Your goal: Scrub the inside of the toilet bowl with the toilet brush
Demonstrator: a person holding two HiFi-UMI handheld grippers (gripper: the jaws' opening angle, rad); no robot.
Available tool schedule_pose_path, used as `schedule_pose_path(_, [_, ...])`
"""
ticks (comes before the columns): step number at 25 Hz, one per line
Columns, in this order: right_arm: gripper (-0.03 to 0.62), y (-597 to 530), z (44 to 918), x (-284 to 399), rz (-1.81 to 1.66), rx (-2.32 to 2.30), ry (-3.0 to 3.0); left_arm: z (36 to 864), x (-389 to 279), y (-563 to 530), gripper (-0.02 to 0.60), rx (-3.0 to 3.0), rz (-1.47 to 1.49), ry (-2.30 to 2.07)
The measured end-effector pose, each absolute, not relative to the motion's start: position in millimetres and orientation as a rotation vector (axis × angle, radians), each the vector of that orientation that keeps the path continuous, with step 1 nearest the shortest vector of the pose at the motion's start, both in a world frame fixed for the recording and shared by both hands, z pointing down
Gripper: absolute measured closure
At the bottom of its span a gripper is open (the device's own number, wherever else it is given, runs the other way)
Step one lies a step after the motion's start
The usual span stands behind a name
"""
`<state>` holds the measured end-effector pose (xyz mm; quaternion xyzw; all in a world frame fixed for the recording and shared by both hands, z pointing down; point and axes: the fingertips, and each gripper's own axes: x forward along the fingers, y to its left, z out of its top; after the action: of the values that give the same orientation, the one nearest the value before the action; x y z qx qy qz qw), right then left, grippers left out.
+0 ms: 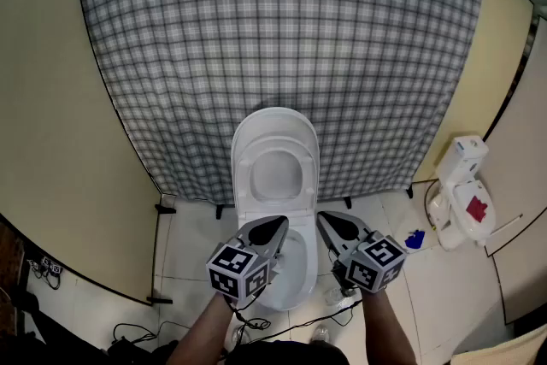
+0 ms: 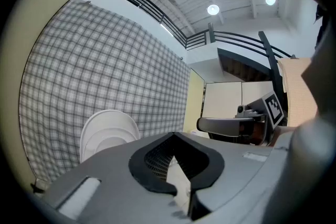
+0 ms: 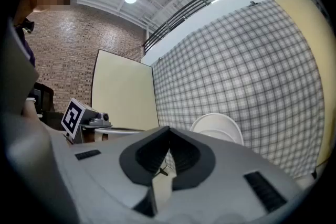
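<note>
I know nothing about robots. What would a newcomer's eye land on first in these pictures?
Probably the white toilet, lid raised, standing mid-scene against a big grey checked cloth hung between cream panels. Next come the left gripper and right gripper, each bearing a black-and-white marker cube. They are held side by side over the toilet's front end in the head view, jaws together with nothing in them.

Open white toilet (image 1: 275, 184) before a checked curtain (image 1: 282, 30).
Its lid (image 1: 275, 132) stands raised against the cloth; the bowl (image 1: 295, 261) sits below it, uncovered.
</note>
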<state>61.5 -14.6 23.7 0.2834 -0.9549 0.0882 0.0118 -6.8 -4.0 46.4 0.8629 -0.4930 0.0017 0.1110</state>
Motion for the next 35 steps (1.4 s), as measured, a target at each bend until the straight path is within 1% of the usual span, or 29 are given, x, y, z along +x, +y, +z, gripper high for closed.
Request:
schedule_pose_path(4, [0.580, -17, 39, 68, 0.271, 0.916, -2.951, 63, -7, -3, 0.572, 2.533, 0.004, -1.436])
schedule_pose_path(11, [0.580, -22, 70, 110, 0.337, 1.014, -2.847, 96, 21, -4, 0.572, 2.499, 0.061, -1.369])
schedule_pose_path(16, [0.579, -29, 101, 124, 0.387, 1.067, -2.787, 123, 31, -14, 0.572, 2.495, 0.099, -1.332])
schedule_pose_path(29, [0.565, -18, 242, 185, 0.476, 1.223, -2.549, 263, 73, -3, 0.572, 2.380, 0.202, -1.199])
schedule_pose_path(30, [0.516, -16, 257, 191, 0.492, 1.231, -2.523, 272, 77, -2, 0.572, 2.378, 0.209, -1.184])
schedule_pose_path(31, [0.440, -15, 272, 197, 0.508, 1.237, -2.500, 282, 81, -1, 0.572, 2.378, 0.218, -1.170])
schedule_pose_path(35, [0.437, -14, 331, 218, 0.513, 1.254, -2.429, 323, 97, -6, 0.572, 2.373, 0.222, -1.141])
